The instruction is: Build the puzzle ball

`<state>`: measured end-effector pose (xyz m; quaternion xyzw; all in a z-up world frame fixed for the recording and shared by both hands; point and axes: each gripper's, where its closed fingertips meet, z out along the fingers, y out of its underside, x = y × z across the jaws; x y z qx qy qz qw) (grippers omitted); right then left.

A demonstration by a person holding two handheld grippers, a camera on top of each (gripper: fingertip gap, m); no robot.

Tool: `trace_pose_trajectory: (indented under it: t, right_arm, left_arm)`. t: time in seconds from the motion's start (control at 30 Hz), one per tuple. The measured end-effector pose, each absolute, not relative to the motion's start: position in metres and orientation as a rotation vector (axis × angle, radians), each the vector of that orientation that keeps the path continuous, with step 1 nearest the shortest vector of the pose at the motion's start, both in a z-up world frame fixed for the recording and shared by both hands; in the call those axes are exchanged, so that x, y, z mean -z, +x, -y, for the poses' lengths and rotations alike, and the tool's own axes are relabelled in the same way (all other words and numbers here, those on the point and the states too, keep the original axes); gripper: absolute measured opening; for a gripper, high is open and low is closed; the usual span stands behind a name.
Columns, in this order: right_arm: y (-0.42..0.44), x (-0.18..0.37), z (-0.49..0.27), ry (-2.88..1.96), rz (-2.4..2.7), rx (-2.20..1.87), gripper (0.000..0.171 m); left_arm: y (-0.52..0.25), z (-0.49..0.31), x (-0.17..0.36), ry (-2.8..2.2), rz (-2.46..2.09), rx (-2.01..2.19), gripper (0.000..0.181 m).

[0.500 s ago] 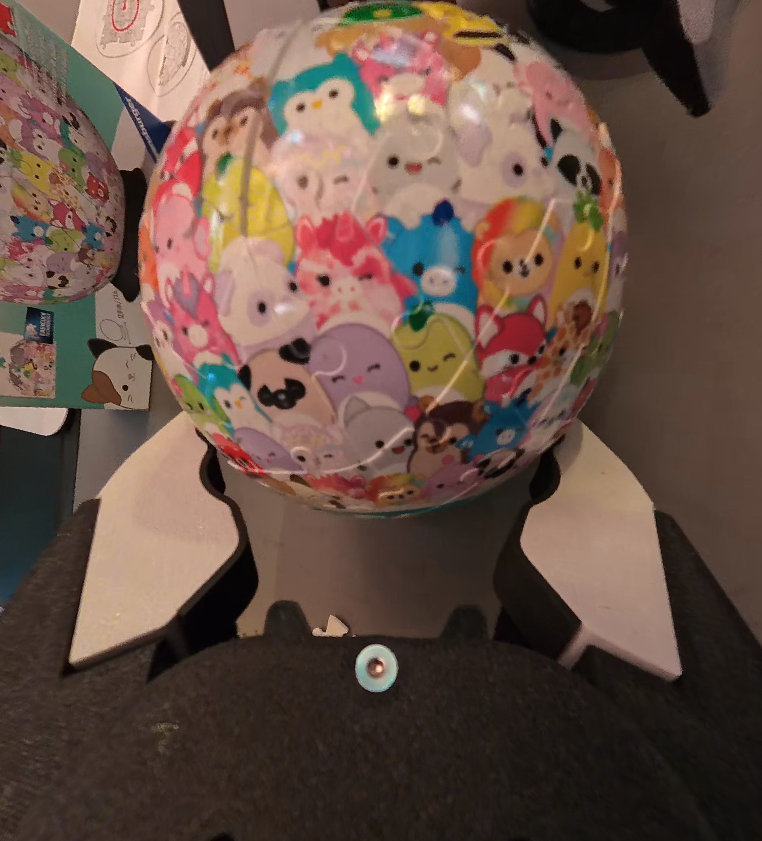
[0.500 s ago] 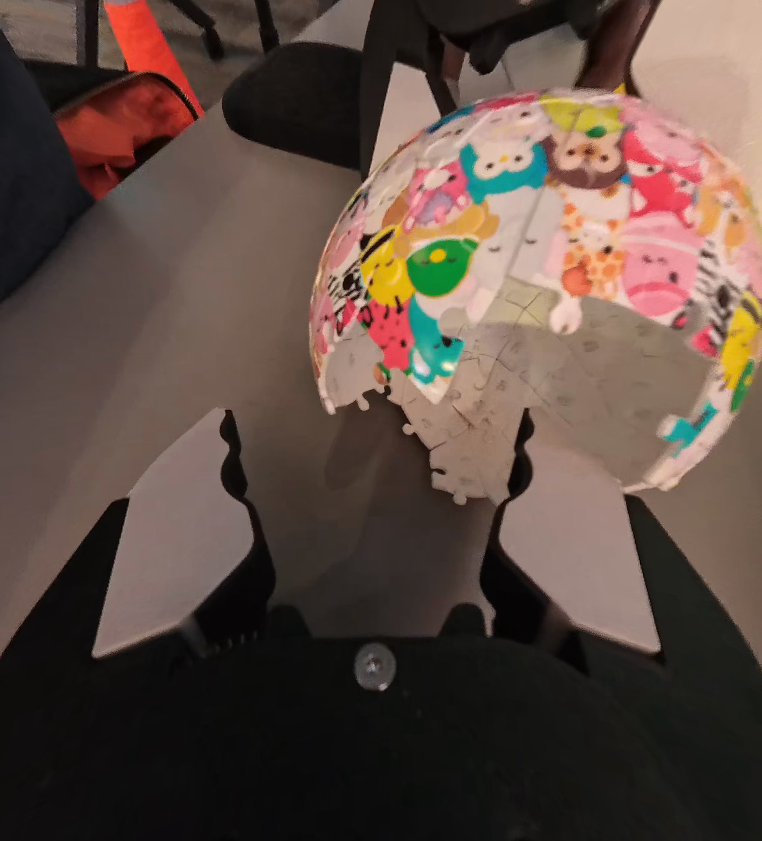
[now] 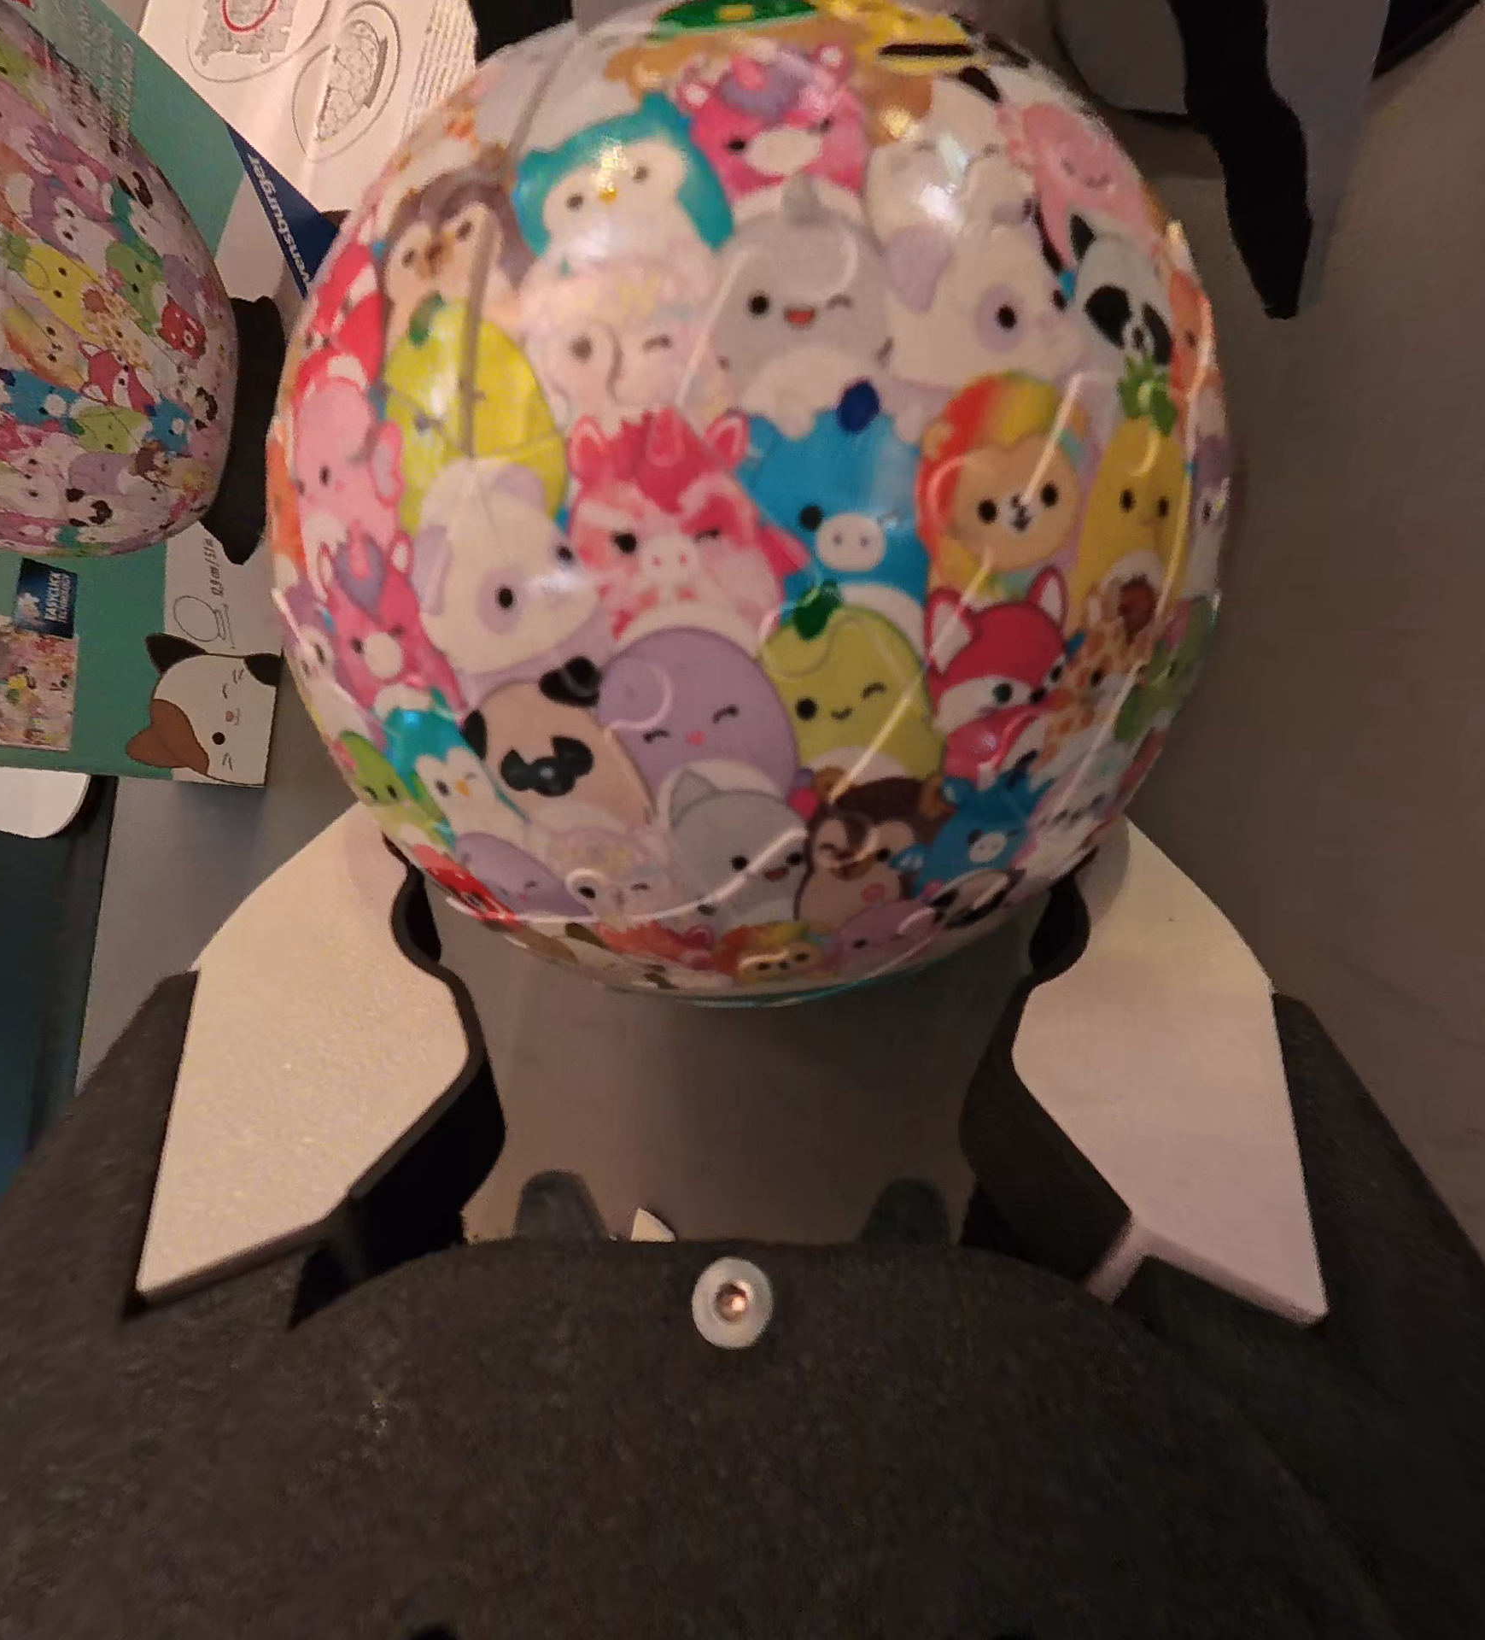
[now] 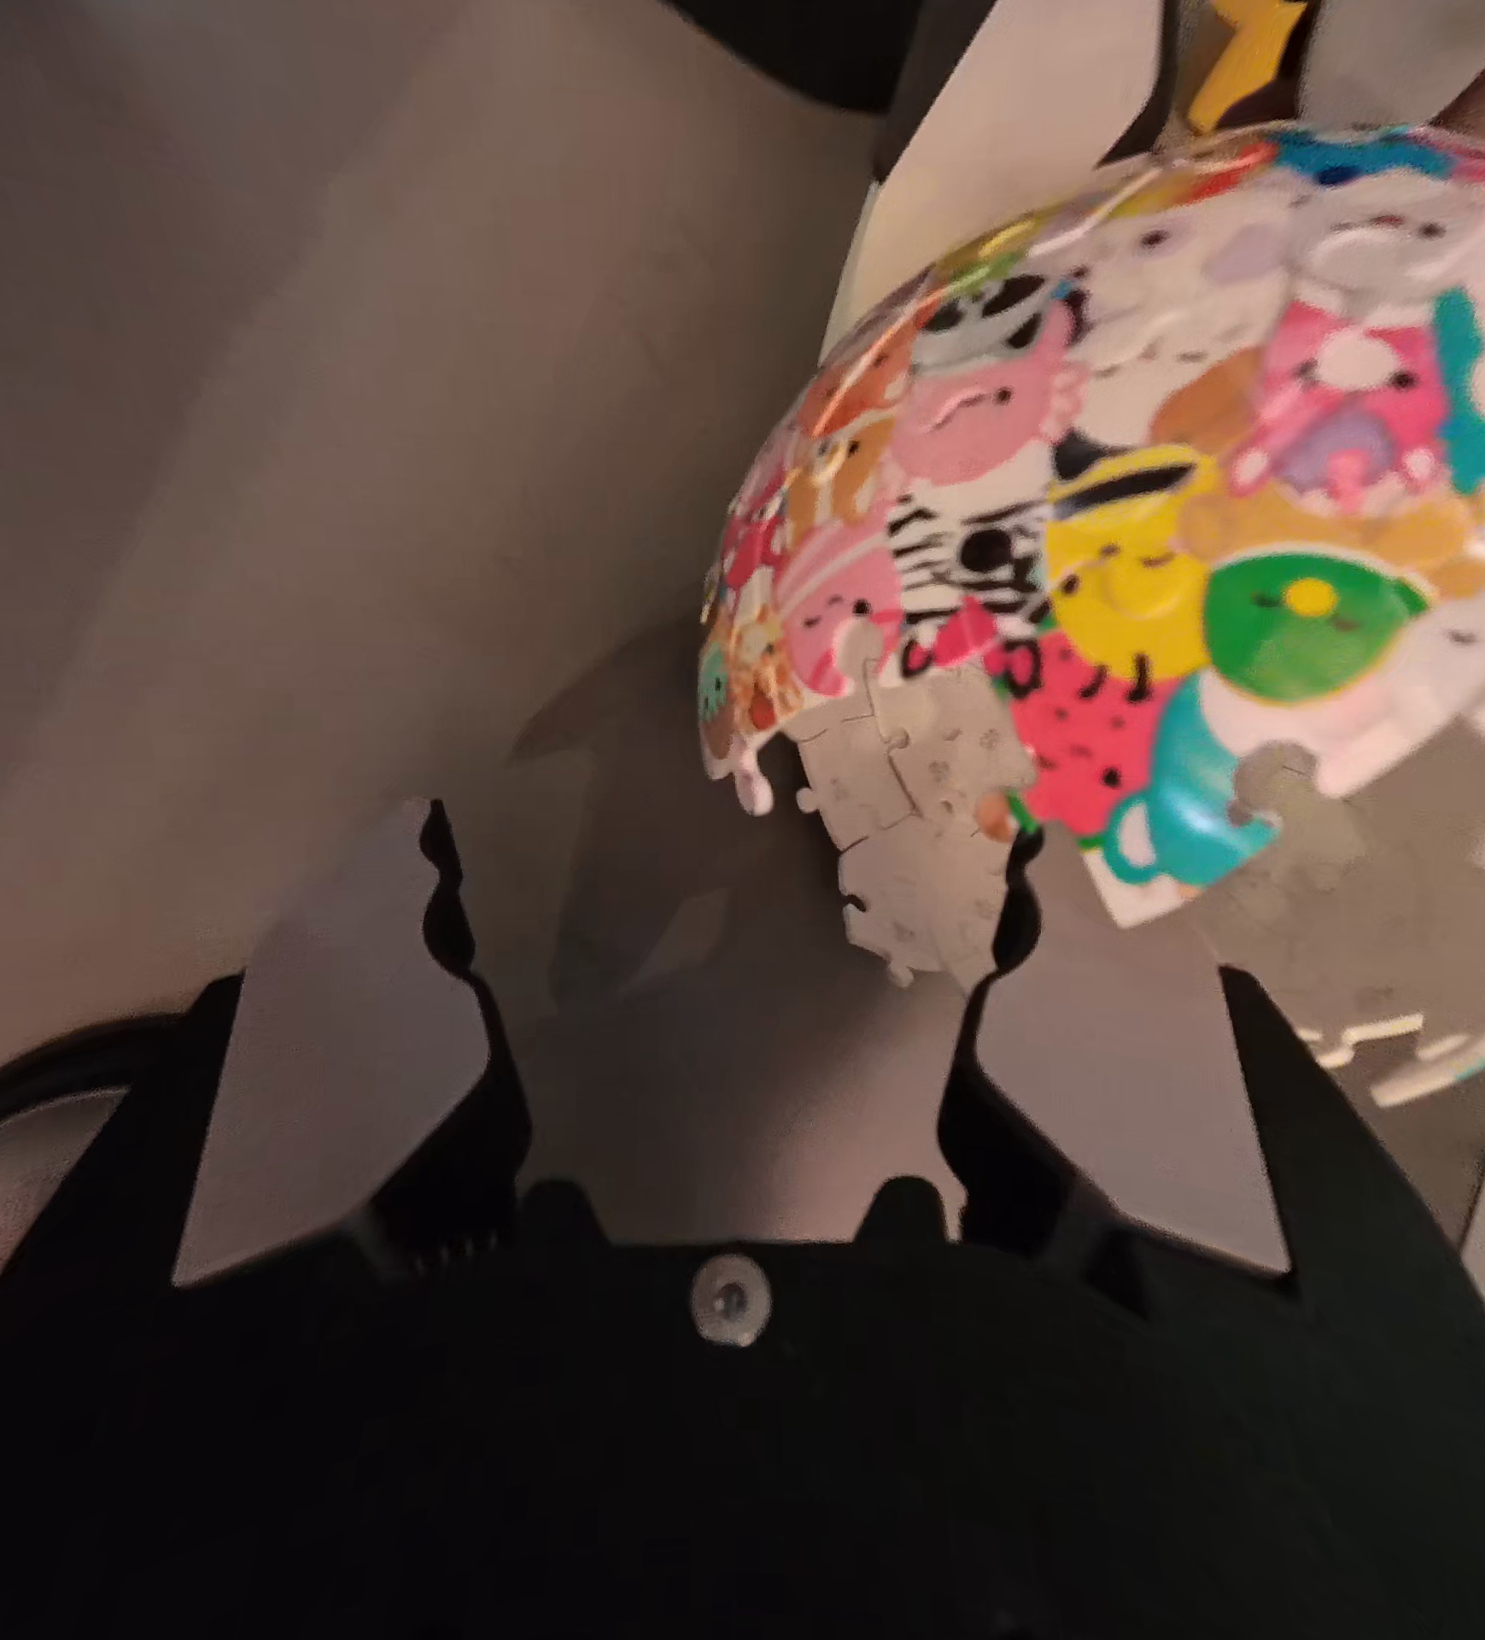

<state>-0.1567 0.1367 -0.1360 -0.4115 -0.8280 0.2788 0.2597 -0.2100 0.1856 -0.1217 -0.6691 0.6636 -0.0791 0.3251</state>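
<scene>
The puzzle ball is a glossy sphere covered in colourful cartoon animals. In the left wrist view it fills the middle. My left gripper has its jaws spread wide, and both fingertips press against the ball's lower sides, holding it. In the right wrist view the ball sits at the right and shows a jagged gap with the white backs of pieces inside. My right gripper is open and empty. Its right fingertip is at the jagged edge of the gap; the view is blurred.
The puzzle box, teal with a picture of the ball, lies at the left on the grey table. A white instruction sheet lies behind it. Dark chair parts stand at the back. A black round object is by the table's edge.
My right gripper has swung left and closer, so the ball now sits at the right of its view. The left gripper keeps the ball between its fingertips, almost unmoved.
</scene>
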Motion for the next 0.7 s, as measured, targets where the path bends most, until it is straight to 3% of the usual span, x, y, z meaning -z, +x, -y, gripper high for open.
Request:
trace_pose_trajectory:
  t: [0.7]
  right_arm:
    - [-0.146,0.152,-0.151,-1.053,2.581,-0.332,0.117]
  left_arm:
    - [-0.215,-0.2,0.129,-1.81,-1.79,0.283,0.125]
